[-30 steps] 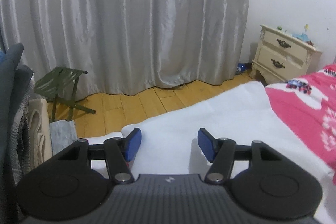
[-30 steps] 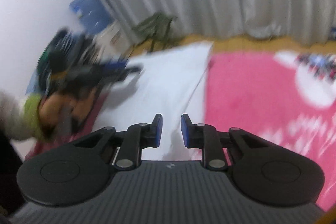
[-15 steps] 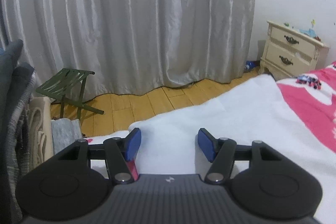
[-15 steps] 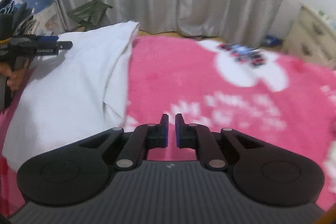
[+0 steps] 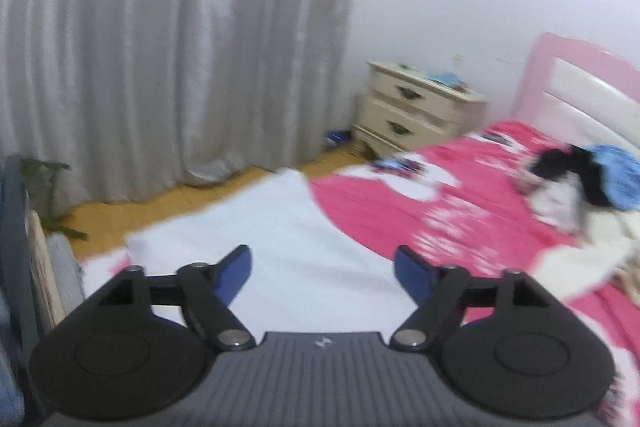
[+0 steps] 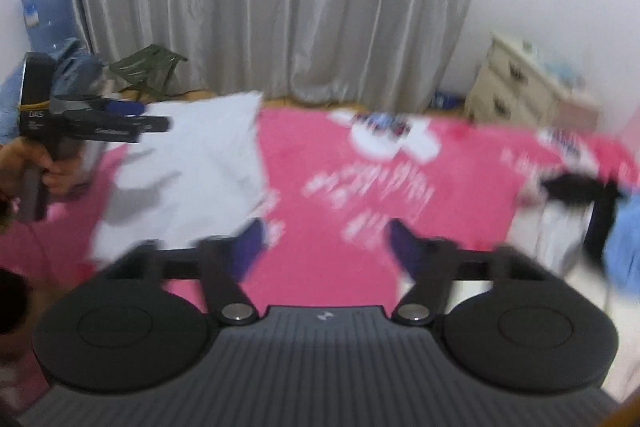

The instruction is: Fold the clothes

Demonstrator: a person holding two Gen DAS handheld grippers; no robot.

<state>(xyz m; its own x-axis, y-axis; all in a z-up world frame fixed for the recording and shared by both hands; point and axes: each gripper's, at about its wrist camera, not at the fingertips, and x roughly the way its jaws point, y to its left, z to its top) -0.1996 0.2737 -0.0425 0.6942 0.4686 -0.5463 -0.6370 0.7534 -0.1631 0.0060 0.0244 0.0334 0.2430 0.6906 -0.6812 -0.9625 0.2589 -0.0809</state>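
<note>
Both grippers hang empty, fingers spread wide: left gripper [image 5: 322, 267] over the white garment [image 5: 280, 243], right gripper [image 6: 324, 247] over pink bedspread [image 6: 340, 187] beside it. That garment lies flat, seemingly folded, though blur hides its edges. Beyond it sits a heap of clothes [image 5: 576, 183]; whichever piece comes next, pinch one layer.

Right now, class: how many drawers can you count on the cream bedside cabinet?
2. On the bedside cabinet, the upper drawer sits directly above the lower drawer, each with one dark handle. The pictures are blurred, so a further one low down could be missed.
</note>
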